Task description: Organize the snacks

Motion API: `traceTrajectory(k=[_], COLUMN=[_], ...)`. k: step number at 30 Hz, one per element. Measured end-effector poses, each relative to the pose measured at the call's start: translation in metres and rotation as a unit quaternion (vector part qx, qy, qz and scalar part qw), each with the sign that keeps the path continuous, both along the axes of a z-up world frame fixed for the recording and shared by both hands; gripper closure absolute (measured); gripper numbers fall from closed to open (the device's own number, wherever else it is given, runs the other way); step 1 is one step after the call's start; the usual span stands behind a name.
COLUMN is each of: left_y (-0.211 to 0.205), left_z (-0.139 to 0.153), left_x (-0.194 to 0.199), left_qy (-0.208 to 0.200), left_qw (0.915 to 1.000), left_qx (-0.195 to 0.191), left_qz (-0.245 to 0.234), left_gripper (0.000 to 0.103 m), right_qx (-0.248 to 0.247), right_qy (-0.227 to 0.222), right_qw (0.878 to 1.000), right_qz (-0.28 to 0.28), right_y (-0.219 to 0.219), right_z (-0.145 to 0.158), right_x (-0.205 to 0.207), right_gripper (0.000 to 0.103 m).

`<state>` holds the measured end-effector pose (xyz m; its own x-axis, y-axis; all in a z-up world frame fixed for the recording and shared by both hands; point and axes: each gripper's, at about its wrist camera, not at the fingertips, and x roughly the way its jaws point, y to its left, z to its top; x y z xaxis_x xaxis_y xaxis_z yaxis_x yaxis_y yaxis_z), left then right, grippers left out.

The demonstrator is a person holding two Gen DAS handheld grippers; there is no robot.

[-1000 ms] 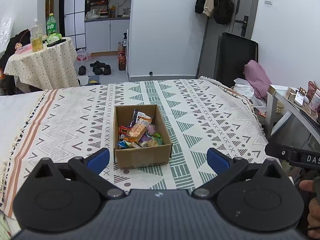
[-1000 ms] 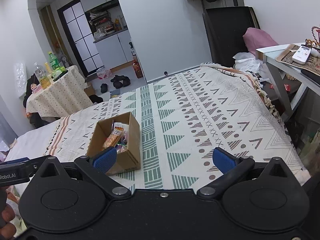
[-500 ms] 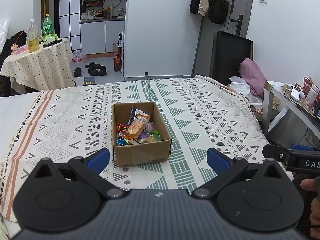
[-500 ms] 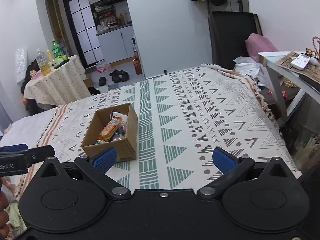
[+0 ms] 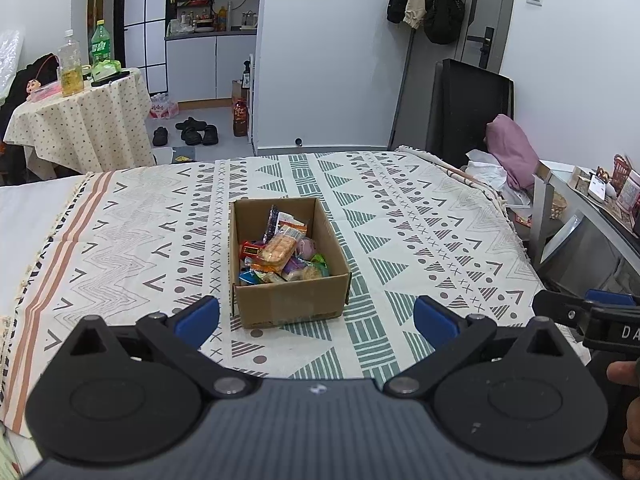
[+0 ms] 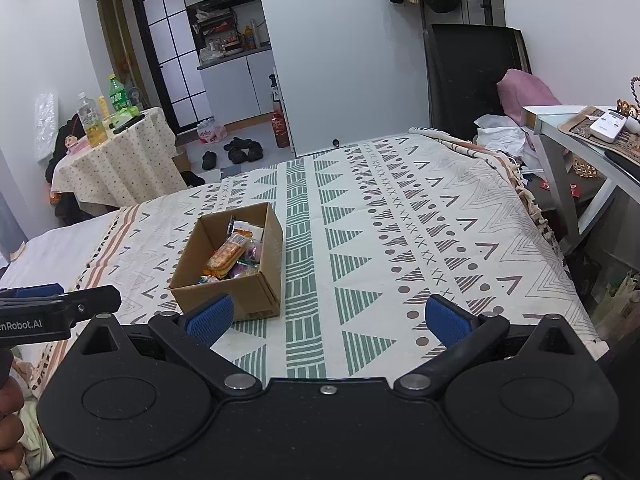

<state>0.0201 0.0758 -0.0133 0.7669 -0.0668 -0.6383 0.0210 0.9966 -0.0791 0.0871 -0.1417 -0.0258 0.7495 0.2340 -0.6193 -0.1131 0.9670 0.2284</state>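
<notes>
An open cardboard box [image 5: 291,304] stands on the patterned bed cover, filled with several wrapped snacks; an orange cracker packet [image 5: 276,250] lies on top. It also shows in the right wrist view [image 6: 256,298], left of centre, with the cracker packet [image 6: 226,258] visible. My left gripper [image 5: 316,318] is open and empty, held just short of the box's near wall. My right gripper [image 6: 328,316] is open and empty, to the right of the box. No snacks lie on the cover.
The patterned bed cover [image 5: 420,240] spreads wide around the box. A small round table [image 5: 84,120] with bottles stands at the far left. A desk [image 6: 580,140] with small items is at the right edge. Shoes lie on the floor beyond the bed.
Both grippers have drawn back and risen slightly, so the box sits a little farther ahead. Both stay open and empty. The box has not moved.
</notes>
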Motion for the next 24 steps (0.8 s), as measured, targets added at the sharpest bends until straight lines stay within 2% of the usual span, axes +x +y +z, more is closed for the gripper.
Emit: traceTrajectory(k=[24], left_y=[-0.0009], left_z=[0.0039], left_x=[0.0005], left_qy=[0.001], left_qw=[1.0000], left_qx=[-0.001], left_qz=[-0.007], left_gripper=[0.000], right_qx=[0.005], right_qy=[-0.001], right_qw=[1.000], right_qz=[0.004], right_y=[-0.0016], right_z=[0.0033], right_x=[0.0001], right_gripper=[0.000])
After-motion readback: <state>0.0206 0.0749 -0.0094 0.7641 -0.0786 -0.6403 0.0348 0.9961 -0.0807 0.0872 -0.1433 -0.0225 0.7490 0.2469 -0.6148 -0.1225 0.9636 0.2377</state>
